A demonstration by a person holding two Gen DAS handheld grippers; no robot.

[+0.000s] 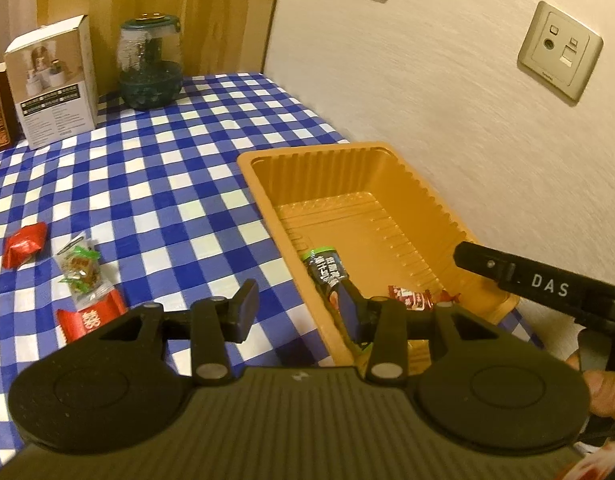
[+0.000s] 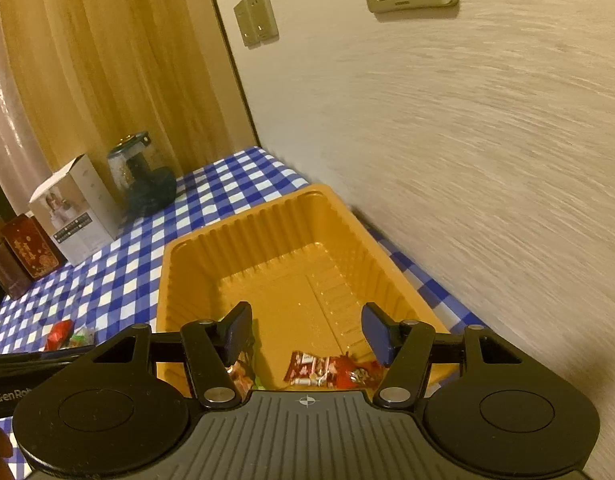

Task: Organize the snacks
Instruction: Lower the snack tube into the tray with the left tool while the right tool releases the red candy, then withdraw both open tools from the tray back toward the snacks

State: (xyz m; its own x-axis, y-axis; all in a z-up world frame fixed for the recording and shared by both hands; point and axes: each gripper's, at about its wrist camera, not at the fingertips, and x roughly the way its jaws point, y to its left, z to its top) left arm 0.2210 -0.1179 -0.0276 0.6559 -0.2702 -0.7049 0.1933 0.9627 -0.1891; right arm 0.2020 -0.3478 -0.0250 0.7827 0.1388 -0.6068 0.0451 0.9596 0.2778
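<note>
Both black two-finger grippers stand spread, nothing pinched: right gripper (image 2: 307, 334) over the ribbed orange plastic tray (image 2: 195, 264), left gripper (image 1: 299, 308) straddling its near wall. Wrapped red candies (image 2: 331, 370) and a dark green-topped sachet (image 1: 325, 270) lie inside; three packets (image 1: 81, 270) remain on the blue-checked tablecloth (image 1: 167, 160).

One orange tray (image 1: 263, 168) holds three snack packets, a dark green-topped one (image 1: 325, 266) and two red ones (image 2: 307, 366) (image 2: 357, 372), while three more packets lie on the checked cloth (image 1: 167, 152): two red (image 1: 24, 243) (image 1: 92, 318) and one clear (image 1: 80, 268).
</note>
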